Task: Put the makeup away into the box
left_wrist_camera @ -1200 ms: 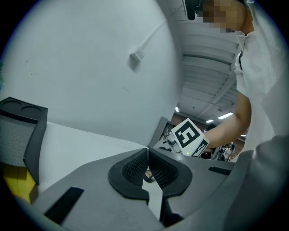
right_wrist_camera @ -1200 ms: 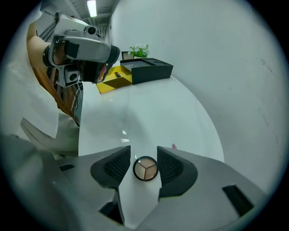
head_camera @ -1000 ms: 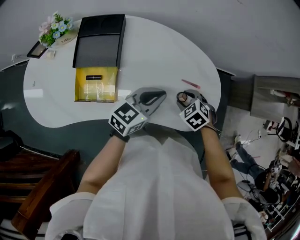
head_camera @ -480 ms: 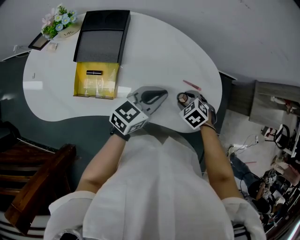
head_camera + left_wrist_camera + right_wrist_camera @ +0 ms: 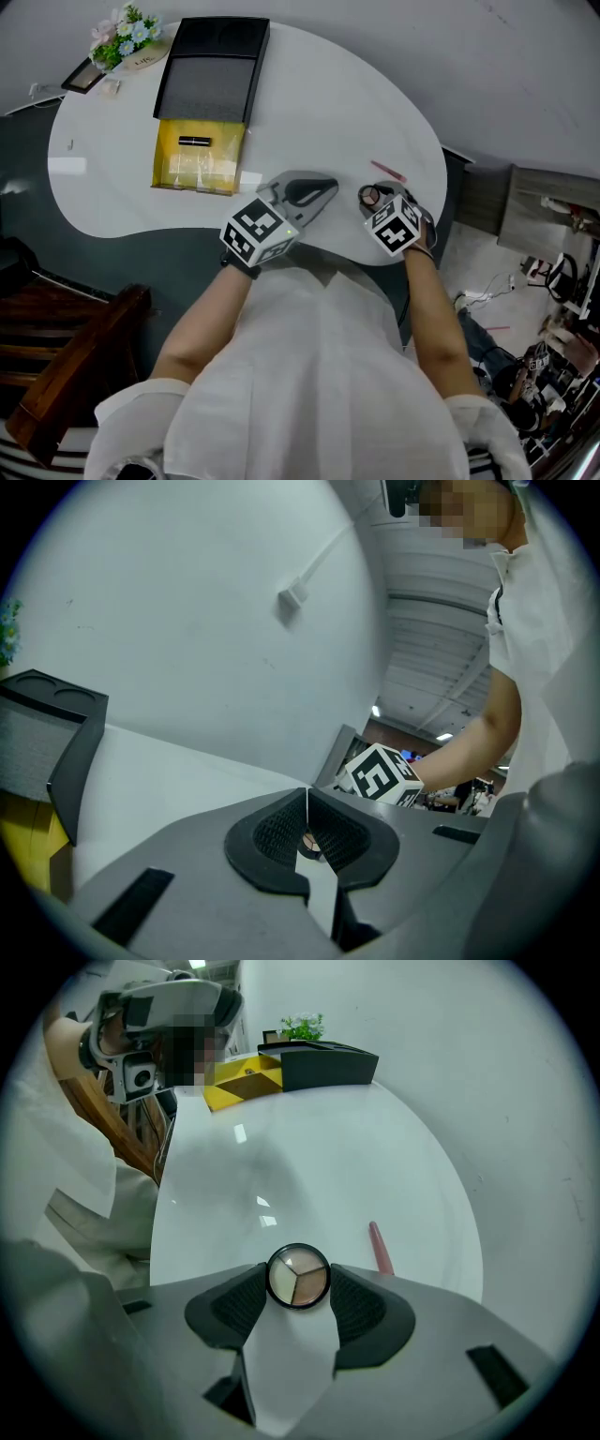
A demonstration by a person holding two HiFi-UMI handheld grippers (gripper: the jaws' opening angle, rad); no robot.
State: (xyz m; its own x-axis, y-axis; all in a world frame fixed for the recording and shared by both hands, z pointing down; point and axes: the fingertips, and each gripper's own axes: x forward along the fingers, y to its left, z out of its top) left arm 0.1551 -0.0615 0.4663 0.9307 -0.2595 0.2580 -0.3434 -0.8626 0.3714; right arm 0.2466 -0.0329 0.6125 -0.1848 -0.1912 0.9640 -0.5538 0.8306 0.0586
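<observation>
White table (image 5: 375, 112), open yellow box (image 5: 225, 155), two grippers.
The left gripper (image 5: 307, 803) is squeezed shut on nothing; the right gripper (image 5: 298, 1290) pinches the round makeup (image 5: 298, 1276), far from the box, a pink stick (image 5: 381, 1249) near it.

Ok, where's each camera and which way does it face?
Head view: on the head, steeply down at the table; forearms, left gripper and right gripper show.
Left gripper view: on the left gripper, along shut jaws toward the right gripper's cube; an arm shows.
Right gripper view: on the right gripper, across the table to the box; jaws grip the compact; a shirt shows.
Shared: head and right views show box, compact.
</observation>
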